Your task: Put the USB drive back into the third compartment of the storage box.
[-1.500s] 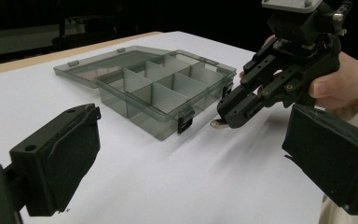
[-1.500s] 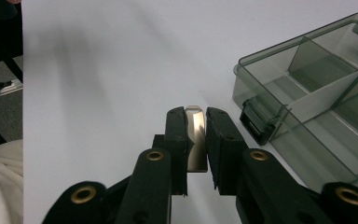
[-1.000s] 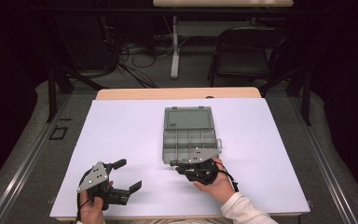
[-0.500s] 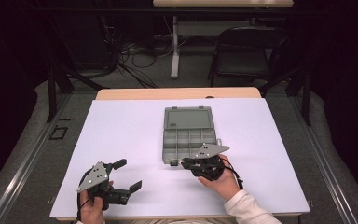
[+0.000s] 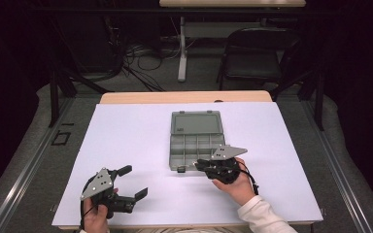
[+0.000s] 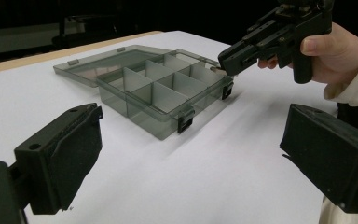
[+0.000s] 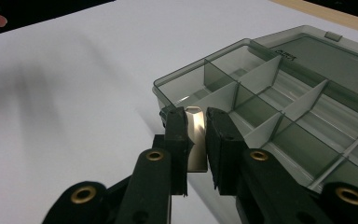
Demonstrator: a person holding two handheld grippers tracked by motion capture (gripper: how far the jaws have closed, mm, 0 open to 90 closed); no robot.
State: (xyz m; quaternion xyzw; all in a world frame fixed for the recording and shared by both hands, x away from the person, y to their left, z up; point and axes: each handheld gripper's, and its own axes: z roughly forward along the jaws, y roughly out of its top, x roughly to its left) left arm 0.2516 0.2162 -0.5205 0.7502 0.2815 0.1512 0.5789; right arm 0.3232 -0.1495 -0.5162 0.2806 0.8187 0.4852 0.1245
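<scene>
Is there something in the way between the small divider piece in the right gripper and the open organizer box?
Nothing visible does. The right gripper holds the divider piece just beside the organizer box at its near corner, above bare white table.

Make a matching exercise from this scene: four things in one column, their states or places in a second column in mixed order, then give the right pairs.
Things:
1. left claw
2. right claw
3. organizer box lid
4. chair

States or places:
A. swung open, lying flat on the white table
B. jaws spread wide, nothing between them
C. on the floor beyond the table
D. jaws closed on a small flat divider piece at the organizer box

Pairs: 1-B, 2-D, 3-A, 4-C
</scene>
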